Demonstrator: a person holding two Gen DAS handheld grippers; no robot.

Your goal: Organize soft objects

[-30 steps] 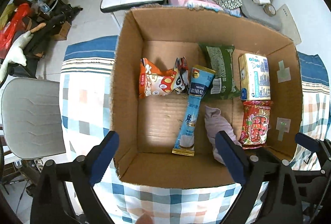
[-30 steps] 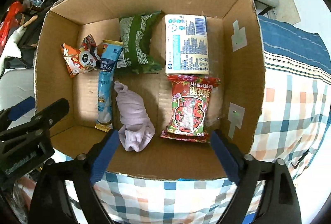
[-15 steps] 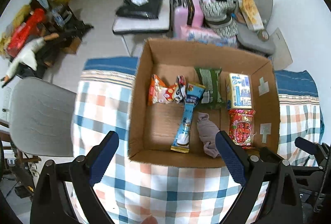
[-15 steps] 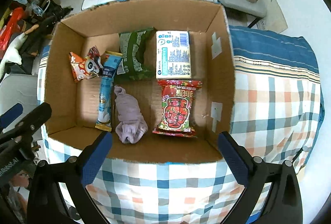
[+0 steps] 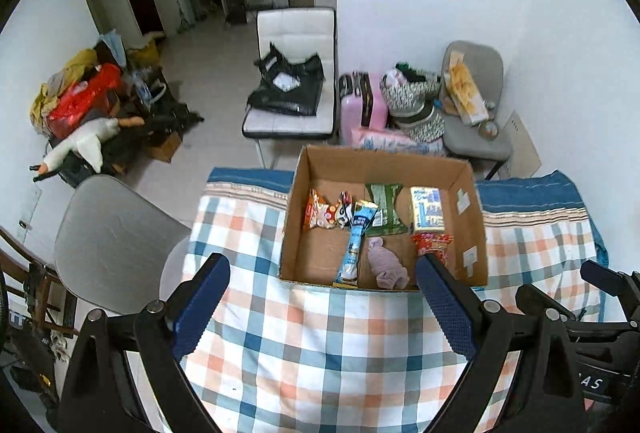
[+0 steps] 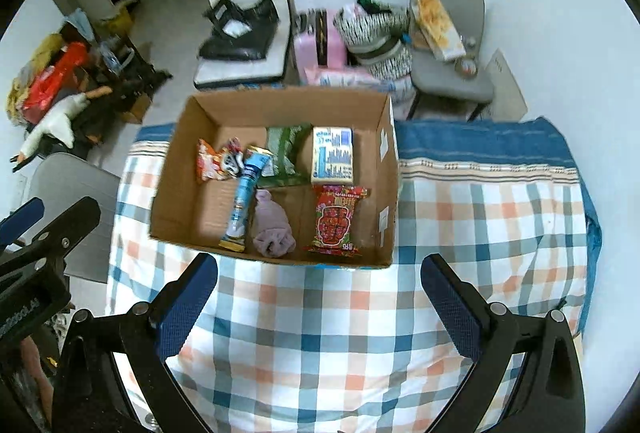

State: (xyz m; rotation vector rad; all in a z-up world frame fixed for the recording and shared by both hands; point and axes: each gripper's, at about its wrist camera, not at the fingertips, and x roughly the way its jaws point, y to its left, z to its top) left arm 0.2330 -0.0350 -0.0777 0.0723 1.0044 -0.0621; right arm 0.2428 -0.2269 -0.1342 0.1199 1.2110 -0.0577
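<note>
An open cardboard box (image 5: 472, 201) (image 6: 176, 161) stands on a checked tablecloth (image 5: 320, 345) (image 6: 340, 313). In it lie a purple sock (image 5: 386, 265) (image 6: 272, 229), a blue tube packet (image 5: 358, 237) (image 6: 244, 201), an orange snack bag (image 5: 324, 213) (image 6: 214, 163), a green bag (image 5: 384, 209) (image 6: 286, 153), a blue-white carton (image 5: 427, 209) (image 6: 333, 160) and a red packet (image 5: 434, 247) (image 6: 336, 221). My left gripper (image 5: 324, 301) is open and empty, well back from the box. My right gripper (image 6: 320, 297) is open and empty, also back and above.
A grey chair (image 5: 108, 241) stands left of the table. Beyond are a white chair with a black bag (image 5: 292, 93), a pink suitcase (image 5: 362, 105), a grey chair with items (image 5: 472, 101) and a clutter pile with a toy goose (image 5: 88, 141).
Both grippers have drawn back and up from over the box, so the box looks much smaller and the room shows. Both stay open. The items in the box have not moved.
</note>
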